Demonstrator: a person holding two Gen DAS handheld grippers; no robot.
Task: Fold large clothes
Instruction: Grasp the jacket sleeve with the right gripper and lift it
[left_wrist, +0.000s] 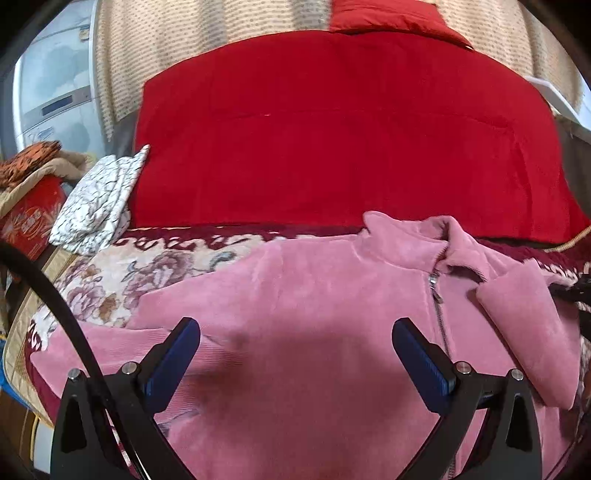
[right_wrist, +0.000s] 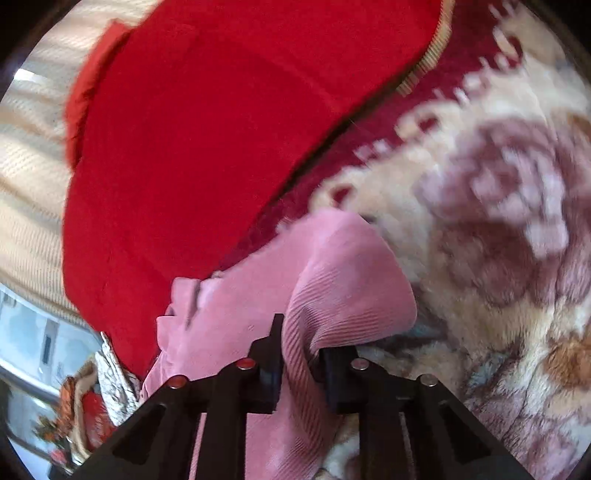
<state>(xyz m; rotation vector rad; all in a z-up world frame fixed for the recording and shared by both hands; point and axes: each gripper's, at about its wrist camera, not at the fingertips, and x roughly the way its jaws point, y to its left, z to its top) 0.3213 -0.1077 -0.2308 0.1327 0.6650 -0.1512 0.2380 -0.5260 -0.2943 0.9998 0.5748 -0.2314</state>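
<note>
Spread over a floral blanket (left_wrist: 122, 273) on the bed, the pink fleece jacket (left_wrist: 314, 295) lies front-up, zipped, soft and floppy, likely light but bulky. Its ribbed cuff (right_wrist: 332, 280) is pinched in the right gripper (right_wrist: 299, 365); the left gripper (left_wrist: 295, 354) hovers wide above the body. Cuffs and hem look the surest holds. A red quilt (left_wrist: 347, 140) lies behind.

left gripper (left_wrist: 296, 332): black frame, blue pads, silver screws, black cable | right gripper (right_wrist: 301, 354): black frame, red-tinted screws

A floral blanket (left_wrist: 155, 266) and red quilt (left_wrist: 332, 140) cover the bed beneath beige curtains (left_wrist: 207, 40).
</note>
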